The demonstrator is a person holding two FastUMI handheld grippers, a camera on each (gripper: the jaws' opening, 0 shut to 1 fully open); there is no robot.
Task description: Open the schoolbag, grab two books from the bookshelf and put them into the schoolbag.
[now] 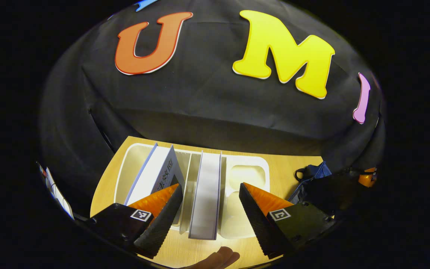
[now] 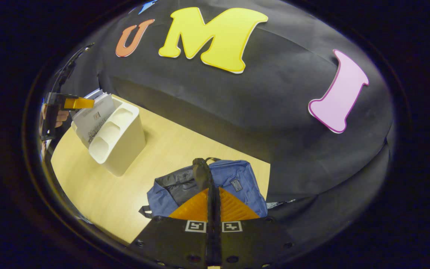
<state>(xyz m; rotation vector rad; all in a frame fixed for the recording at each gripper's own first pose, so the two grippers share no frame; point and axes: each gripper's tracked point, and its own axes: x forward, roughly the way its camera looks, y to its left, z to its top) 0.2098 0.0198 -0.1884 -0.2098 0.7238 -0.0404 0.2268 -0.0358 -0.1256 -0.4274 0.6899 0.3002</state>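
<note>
At the pale wooden bench (image 2: 170, 149), the book-fetching step is in hand. In the left gripper view, the left tongs (image 1: 210, 194) hang wide apart and empty above the white bookshelf (image 1: 246, 164), their orange-faced fingers (image 1: 162, 201) straddling an upright book (image 1: 205, 194) standing in the middle slot. A second book (image 1: 151, 175) leans tilted in the slot beside it; the end compartment looks bare.

In the right gripper view, the right tongs (image 2: 213, 198) are closed tight, fingers pressed together on a dark strap or pull at the top of the blue schoolbag (image 2: 237, 179), which lies on the bench well apart from the bookshelf (image 2: 120, 138). The bag's dark lining shows at its mouth, suggesting it is already opened and being held so.

The left tongs (image 2: 75, 102) show there too, poised over the books. The next move likely calls for lowering them around the upright book's top edge and closing squarely, so it lifts clear without dragging its leaning neighbour.
</note>
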